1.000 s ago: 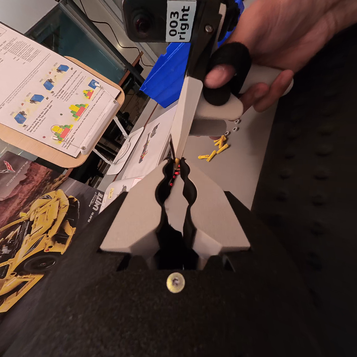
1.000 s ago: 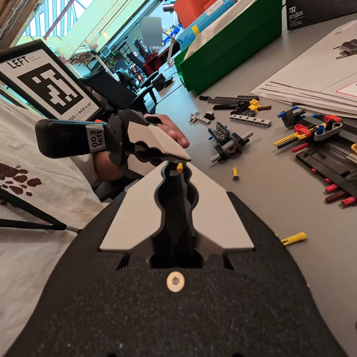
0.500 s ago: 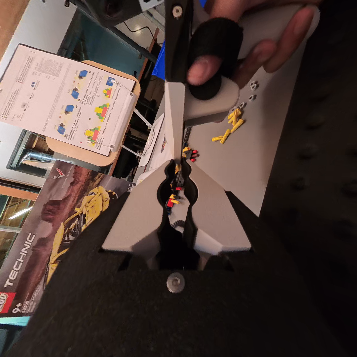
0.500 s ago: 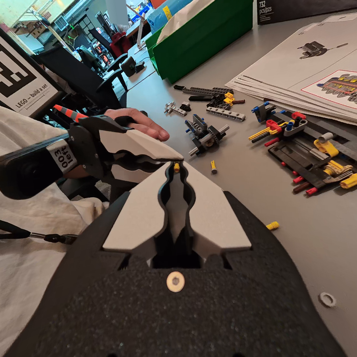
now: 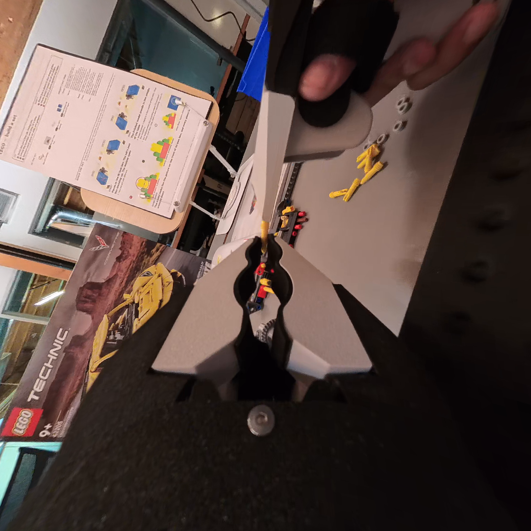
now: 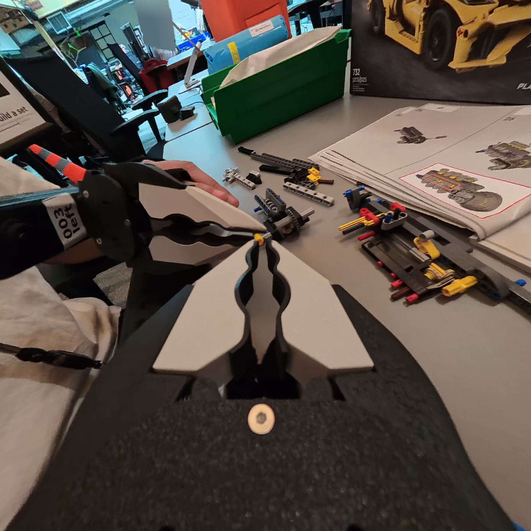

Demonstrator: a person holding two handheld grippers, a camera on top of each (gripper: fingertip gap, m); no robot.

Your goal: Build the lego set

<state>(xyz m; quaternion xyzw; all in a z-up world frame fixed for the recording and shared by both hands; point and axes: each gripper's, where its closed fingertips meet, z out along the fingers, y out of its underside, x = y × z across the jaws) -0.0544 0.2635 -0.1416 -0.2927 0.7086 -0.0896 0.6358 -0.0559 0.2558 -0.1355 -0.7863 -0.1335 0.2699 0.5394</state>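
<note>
1. I start from the grey worktop (image 6: 330, 287), which carries everything. The open instruction booklet (image 6: 431, 149) lies toward its far right edge, and the green plastic bin (image 6: 281, 94) stands at the far edge.
2. The long black beam chassis with yellow and red pins (image 6: 425, 264) lies along the right side, just in front of the booklet. I judge it is the main build, so I keep both tools clear of it.
3. The small black and grey gear assembly on a grey axle (image 6: 284, 219) sits mid-worktop, directly beyond my tips in the right wrist view. It may be where this pin goes, but I cannot be sure.
4. My right gripper (image 6: 259, 240) has its fingers pressed together on the small yellow plastic pin (image 6: 258, 238), held above the worktop near its near-left edge.
5. My left gripper (image 5: 263, 244) is closed at the tips on the same pin (image 5: 263, 231), which sticks out toward the other tool's tip.
6. This reads to me as a hand-over or regrip. To do it well, I would keep one pinch firm while the other lets go, pull straight along the pin's axis, and not twist.
7. The risk is a drop: loose yellow pins (image 5: 362, 175) already lie scattered on the worktop, and a dropped pin would be hard to tell from them.
</note>
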